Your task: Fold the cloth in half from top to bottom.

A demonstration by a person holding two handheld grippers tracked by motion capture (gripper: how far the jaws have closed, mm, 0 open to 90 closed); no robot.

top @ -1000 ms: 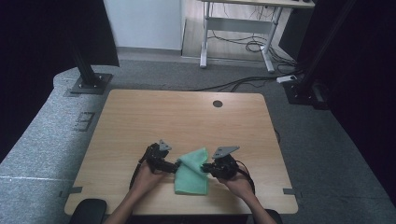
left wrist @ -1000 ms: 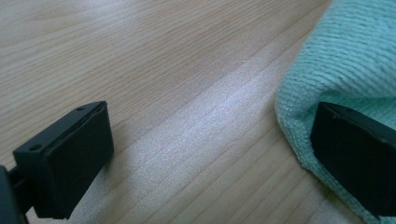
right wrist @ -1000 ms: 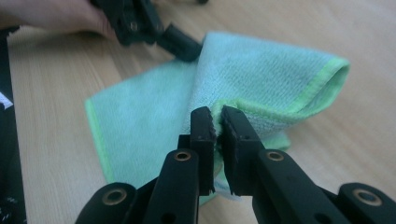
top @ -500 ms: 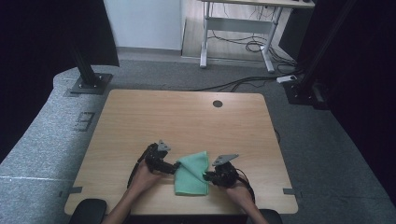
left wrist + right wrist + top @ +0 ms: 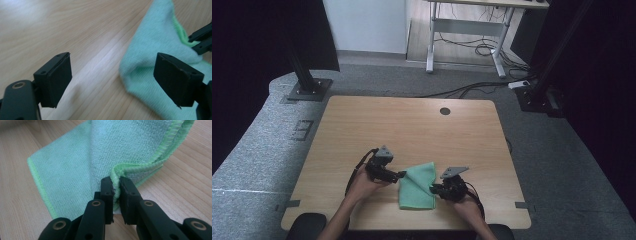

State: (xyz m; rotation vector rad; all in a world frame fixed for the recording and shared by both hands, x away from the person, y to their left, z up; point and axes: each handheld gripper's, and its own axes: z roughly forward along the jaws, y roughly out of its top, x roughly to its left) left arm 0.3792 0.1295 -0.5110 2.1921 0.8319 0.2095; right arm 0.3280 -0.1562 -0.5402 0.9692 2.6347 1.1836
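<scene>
High view: green cloth [image 5: 417,186] lying folded near the front edge of the wooden table [image 5: 412,125], between the two tongs. Left gripper [image 5: 401,175] just beside the cloth's left edge; right gripper [image 5: 434,189] at its right edge, held low by a hand [image 5: 464,206]. Round hole [image 5: 445,111] toward the table's far side. Beyond: grey carpet, dark curtains at both sides, black stand feet, a desk frame [image 5: 467,30] with loose cables [image 5: 472,47] on the floor.

Left gripper view: jaws released, wide apart, nothing between them. Bare wood under the left pad; cloth [image 5: 160,62] lying behind the right pad, its corner between the jaws and beyond the pads.

Right gripper view: right gripper [image 5: 116,188] clenched on the cloth's [image 5: 100,157] stitched hem, layers pinched together, edge lifted slightly off the wood.

Probably mid-fold. Next move likely calls for closing the left tongs on the near corner, then lifting both sides evenly to keep the layers aligned.
</scene>
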